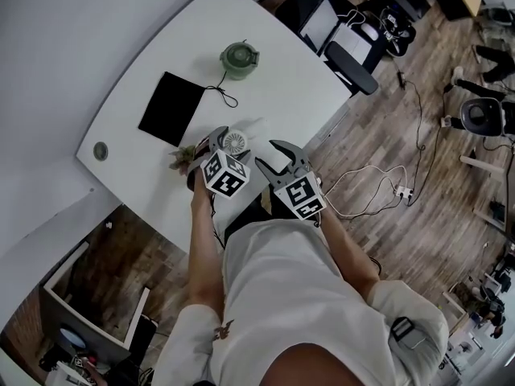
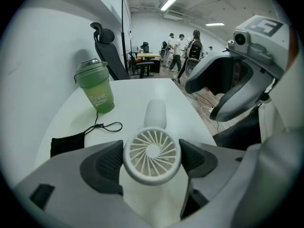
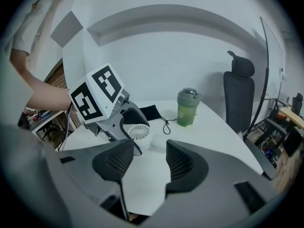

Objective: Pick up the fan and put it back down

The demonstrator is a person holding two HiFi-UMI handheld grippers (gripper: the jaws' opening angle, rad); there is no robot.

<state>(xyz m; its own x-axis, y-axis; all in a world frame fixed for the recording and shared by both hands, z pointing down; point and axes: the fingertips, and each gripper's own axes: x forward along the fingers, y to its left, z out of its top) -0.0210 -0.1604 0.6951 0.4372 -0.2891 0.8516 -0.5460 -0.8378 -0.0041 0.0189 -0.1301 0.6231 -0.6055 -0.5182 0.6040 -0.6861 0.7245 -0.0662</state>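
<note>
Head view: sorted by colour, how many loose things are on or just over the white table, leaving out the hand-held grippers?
White: 1, the fan
Green: 1, the cup
Black: 1, the pouch
Total: 3

The fan (image 2: 152,156) is small and white, with a round head and a grille of radial slats. The grille faces up. Its stubby handle (image 2: 155,113) points away from the person. The head sits between the left tool's (image 2: 153,159) pads, which press on its rim from both sides. It is near the desk's (image 2: 128,99) front edge; whether it touches the desk is unclear.
</note>
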